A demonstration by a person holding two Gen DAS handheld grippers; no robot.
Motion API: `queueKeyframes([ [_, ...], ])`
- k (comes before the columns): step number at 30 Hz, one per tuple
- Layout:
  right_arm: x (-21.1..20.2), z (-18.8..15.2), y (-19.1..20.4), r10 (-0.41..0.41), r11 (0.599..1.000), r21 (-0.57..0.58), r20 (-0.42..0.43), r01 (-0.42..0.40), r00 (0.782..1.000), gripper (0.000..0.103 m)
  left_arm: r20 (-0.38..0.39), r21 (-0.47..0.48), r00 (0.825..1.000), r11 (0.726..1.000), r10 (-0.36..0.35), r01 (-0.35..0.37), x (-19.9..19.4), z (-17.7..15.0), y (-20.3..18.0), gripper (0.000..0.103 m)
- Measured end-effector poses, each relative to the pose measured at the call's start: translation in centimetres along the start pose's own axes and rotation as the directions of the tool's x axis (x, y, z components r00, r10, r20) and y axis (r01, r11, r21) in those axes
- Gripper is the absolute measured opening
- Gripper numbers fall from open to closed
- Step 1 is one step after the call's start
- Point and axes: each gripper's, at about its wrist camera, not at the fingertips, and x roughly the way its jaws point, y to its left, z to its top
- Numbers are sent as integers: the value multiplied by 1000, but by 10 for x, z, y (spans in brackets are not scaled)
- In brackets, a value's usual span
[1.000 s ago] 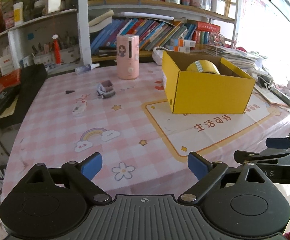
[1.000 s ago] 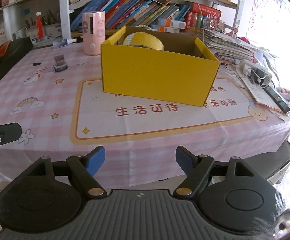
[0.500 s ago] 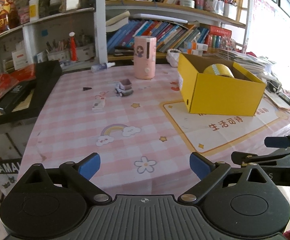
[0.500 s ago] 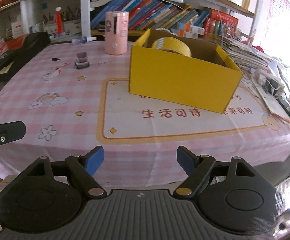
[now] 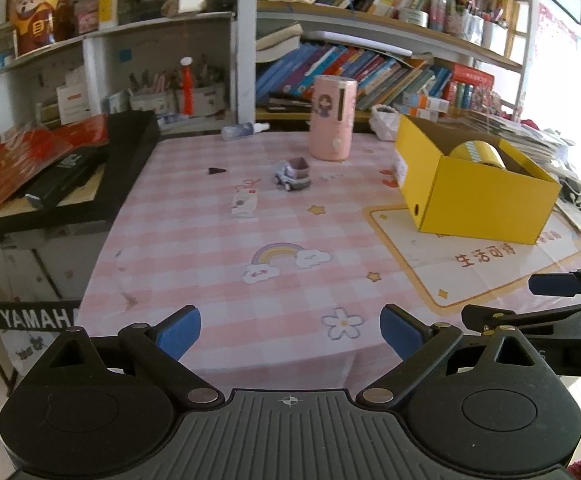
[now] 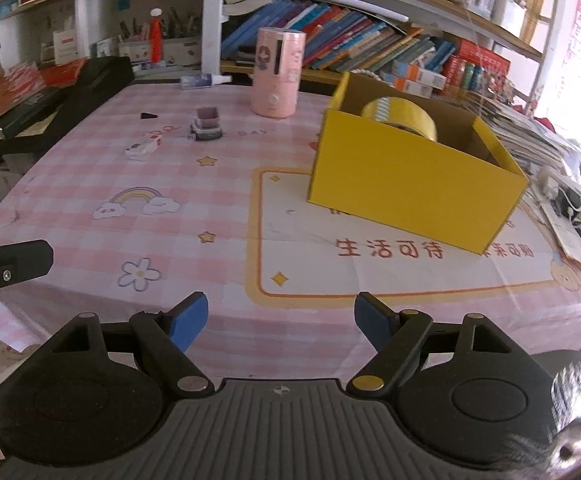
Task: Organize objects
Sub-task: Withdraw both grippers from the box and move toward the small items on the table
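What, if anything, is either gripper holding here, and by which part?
Nothing is held. The left gripper and right gripper both have open, empty jaws at the table's near edge.

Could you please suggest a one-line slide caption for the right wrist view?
Open right gripper faces a yellow box holding a tape roll; toy car beyond.

Behind the surface [image 5: 194, 240], which wears a pink checked cloth printed with rainbows and flowers, a white shelving unit [image 5: 246, 40] runs along the back, packed with leaning books [image 6: 330, 36], jars and boxes. Strong daylight pours in from a window [image 5: 570, 64] at the right. At the left stands a black Yamaha keyboard [image 5: 30, 316].
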Motion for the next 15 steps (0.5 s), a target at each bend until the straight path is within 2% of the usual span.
queueKeyframes([
  [8,8,9,25,49,997,-59,-5,-49,999,79,-13,-53,999,998,41,-41,3,0,20,98],
  [15,24,20,30,84,994,-75,-19,-85,996,79,-36,-61,997,996,63,-65,17,5,27,98],
])
